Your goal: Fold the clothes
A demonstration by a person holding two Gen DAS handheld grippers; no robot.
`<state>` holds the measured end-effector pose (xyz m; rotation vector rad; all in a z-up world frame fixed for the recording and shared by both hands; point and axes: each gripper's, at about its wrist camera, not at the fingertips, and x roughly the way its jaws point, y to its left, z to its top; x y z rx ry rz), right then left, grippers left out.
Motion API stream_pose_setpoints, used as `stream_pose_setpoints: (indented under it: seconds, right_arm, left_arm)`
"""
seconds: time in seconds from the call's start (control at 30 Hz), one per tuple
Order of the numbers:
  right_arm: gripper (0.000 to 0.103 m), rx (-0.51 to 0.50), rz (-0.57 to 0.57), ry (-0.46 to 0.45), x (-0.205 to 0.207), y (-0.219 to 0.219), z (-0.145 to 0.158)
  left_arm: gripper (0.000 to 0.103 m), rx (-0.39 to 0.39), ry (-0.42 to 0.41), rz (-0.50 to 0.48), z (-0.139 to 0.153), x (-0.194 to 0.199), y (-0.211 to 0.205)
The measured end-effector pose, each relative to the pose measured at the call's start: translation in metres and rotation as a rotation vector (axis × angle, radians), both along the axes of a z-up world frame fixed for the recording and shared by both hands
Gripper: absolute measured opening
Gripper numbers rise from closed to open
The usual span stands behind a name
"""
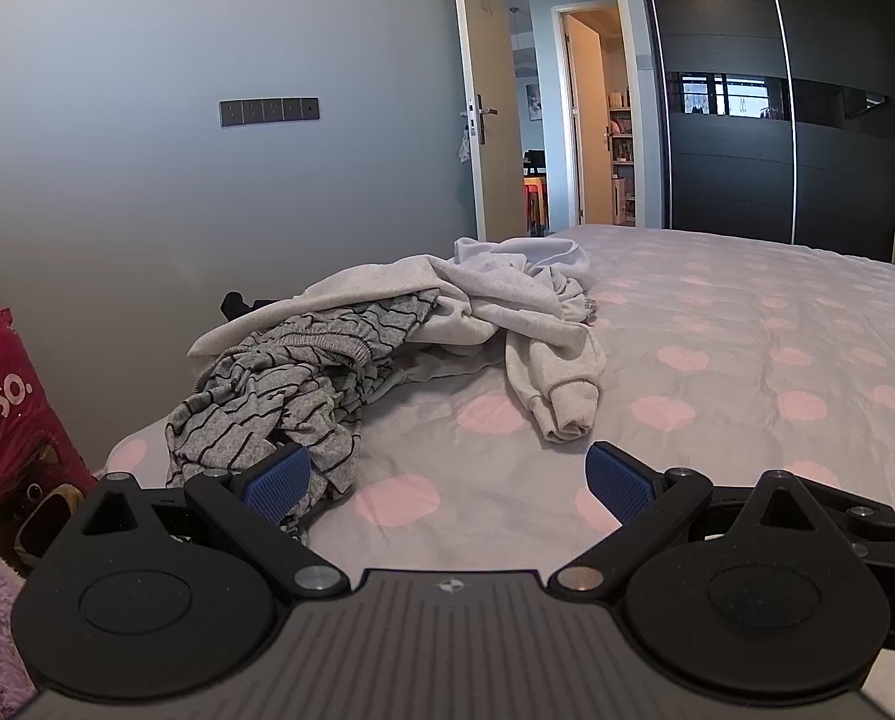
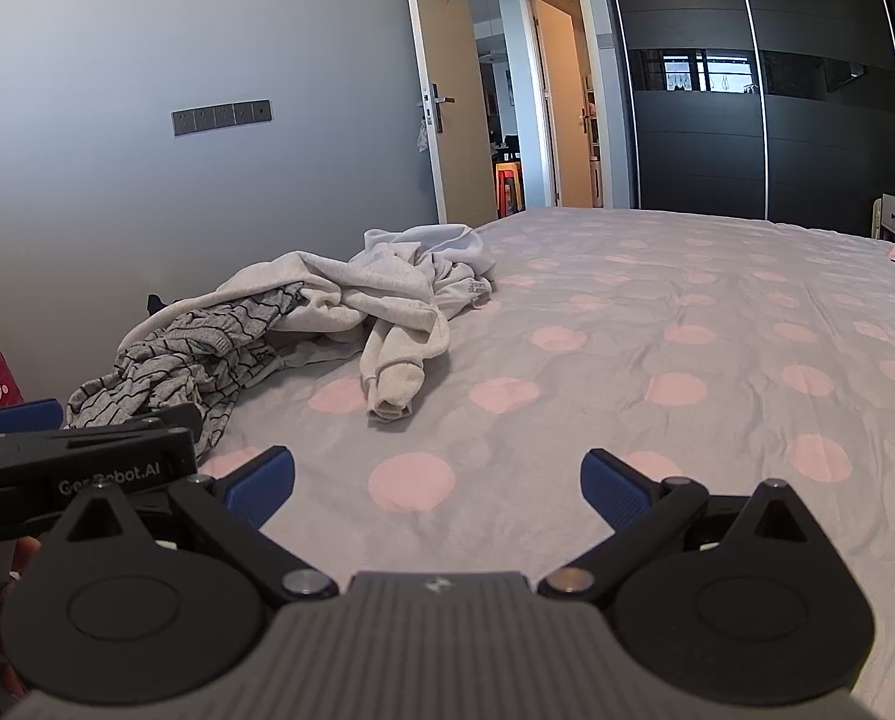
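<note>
I am holding my left tool (image 1: 447,480) low over the near edge of the bed (image 1: 717,360), its two blue pads spread wide with nothing between them, and I think it is sitting here because the clothes are lying just ahead of it. The left pad is almost touching the striped grey garment (image 1: 267,396), which is hanging crumpled over the left side of the bed; whether they are really touching I cannot tell. This garment is looking soft and thin, grey with dark wavy lines, with a gathered elastic band showing near its top. Partly over it and behind it the pale grey sweatshirt (image 1: 477,300) is lying in a loose heap, one sleeve with a ribbed cuff pointing toward me. Nothing in this pile is lying flat or squared, so both pieces are unfolded now

Going to the right, I am keeping my right tool (image 2: 437,483) beside the left one, also spread wide and holding nothing, over the bare dotted sheet. I judge this wide flat part of the bed is serving as the place for spreading a garment
</note>
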<state>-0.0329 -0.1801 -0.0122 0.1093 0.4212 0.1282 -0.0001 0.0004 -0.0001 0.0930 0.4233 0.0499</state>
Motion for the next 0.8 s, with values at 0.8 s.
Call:
stream_pose_setpoints:
  seconds: [0.8]
  right_arm:
    - [0.102,0.002,0.075,0.088,0.054,0.024,-0.012]
  left_arm:
    - [0.100,0.025,0.099,0.066,-0.004,0.047,0.030]
